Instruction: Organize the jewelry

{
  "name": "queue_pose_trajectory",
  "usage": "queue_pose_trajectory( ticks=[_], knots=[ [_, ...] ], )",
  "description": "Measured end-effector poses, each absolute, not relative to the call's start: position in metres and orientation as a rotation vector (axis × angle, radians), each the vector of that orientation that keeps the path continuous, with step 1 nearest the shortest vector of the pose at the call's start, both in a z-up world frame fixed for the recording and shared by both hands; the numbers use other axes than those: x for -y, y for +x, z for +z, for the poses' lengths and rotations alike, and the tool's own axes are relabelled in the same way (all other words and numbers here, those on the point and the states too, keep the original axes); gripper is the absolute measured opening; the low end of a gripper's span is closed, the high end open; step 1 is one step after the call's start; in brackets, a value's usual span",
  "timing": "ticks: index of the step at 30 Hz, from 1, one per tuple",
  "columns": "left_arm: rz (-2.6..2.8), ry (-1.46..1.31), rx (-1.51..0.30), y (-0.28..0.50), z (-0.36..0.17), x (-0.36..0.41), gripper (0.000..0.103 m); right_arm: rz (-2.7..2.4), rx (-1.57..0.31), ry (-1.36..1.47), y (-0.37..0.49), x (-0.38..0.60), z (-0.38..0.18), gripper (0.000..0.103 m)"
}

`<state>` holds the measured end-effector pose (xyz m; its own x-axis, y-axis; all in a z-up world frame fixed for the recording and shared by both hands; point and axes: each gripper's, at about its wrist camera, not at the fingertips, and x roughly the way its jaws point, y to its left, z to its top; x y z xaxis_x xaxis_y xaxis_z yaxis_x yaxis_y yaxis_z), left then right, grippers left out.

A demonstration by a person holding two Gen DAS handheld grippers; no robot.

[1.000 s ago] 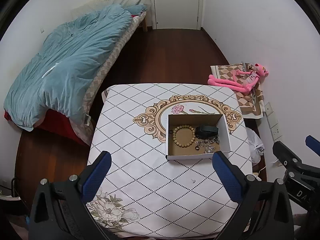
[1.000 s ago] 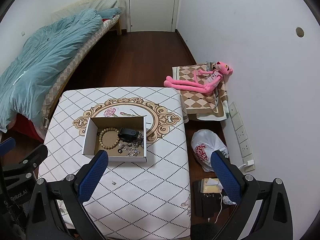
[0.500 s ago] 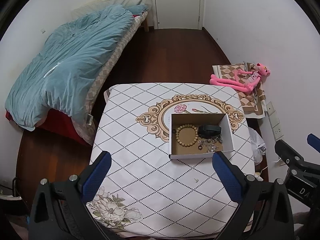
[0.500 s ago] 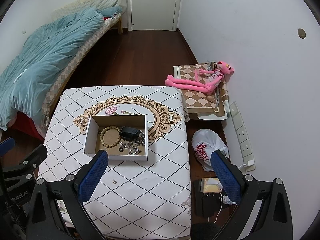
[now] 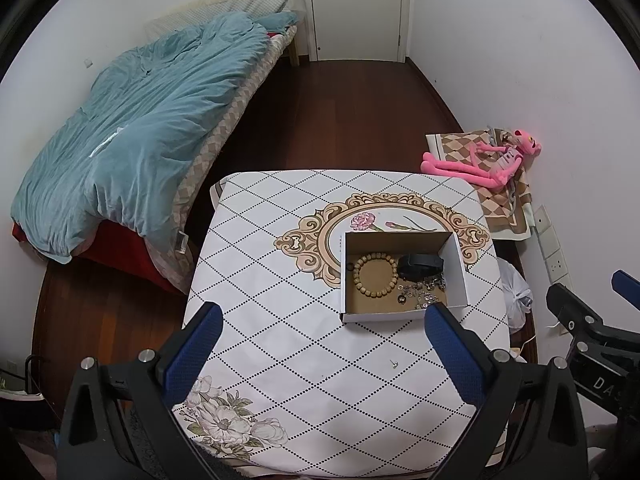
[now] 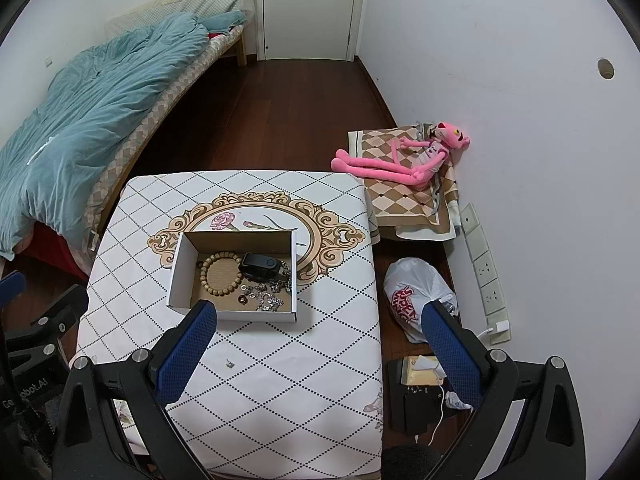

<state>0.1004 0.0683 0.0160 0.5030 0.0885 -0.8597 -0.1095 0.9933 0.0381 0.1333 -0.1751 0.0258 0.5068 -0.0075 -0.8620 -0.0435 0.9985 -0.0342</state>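
Note:
An open white cardboard box (image 5: pixel 459 276) (image 6: pixel 176 280) sits on the patterned table. It holds a wooden bead bracelet (image 5: pixel 375 276) (image 6: pixel 221 276), a black watch (image 5: pixel 421 266) (image 6: pixel 259 266) and tangled silver jewelry (image 5: pixel 422 294) (image 6: pixel 266 296). A tiny earring stud (image 5: pixel 395 363) (image 6: pixel 229 364) lies on the cloth in front of the box. My left gripper (image 5: pixel 324 344) and right gripper (image 6: pixel 320 344) are both open and empty, held high above the table's near side.
The table (image 5: pixel 280 320) wears a white diamond-pattern cloth. A bed with a teal duvet (image 5: pixel 140 128) lies to the left. A pink plush toy (image 6: pixel 404 160), a white plastic bag (image 6: pixel 416 292) and wall sockets (image 6: pixel 486 272) are on the right.
Both grippers have drifted slightly left and back, so the table and box shifted a little in view. Both stay open and empty.

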Motion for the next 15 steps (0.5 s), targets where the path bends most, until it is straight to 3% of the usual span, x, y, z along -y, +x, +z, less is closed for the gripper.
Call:
queue_pose_trajectory(
  ticks=[15],
  knots=[
    [0.123,-0.021,-1.040,0.1024,0.0153,-0.0676,0.103,0.020,-1.039,-0.055,0.1335,0.1752,0.0260,0.103]
  ],
)
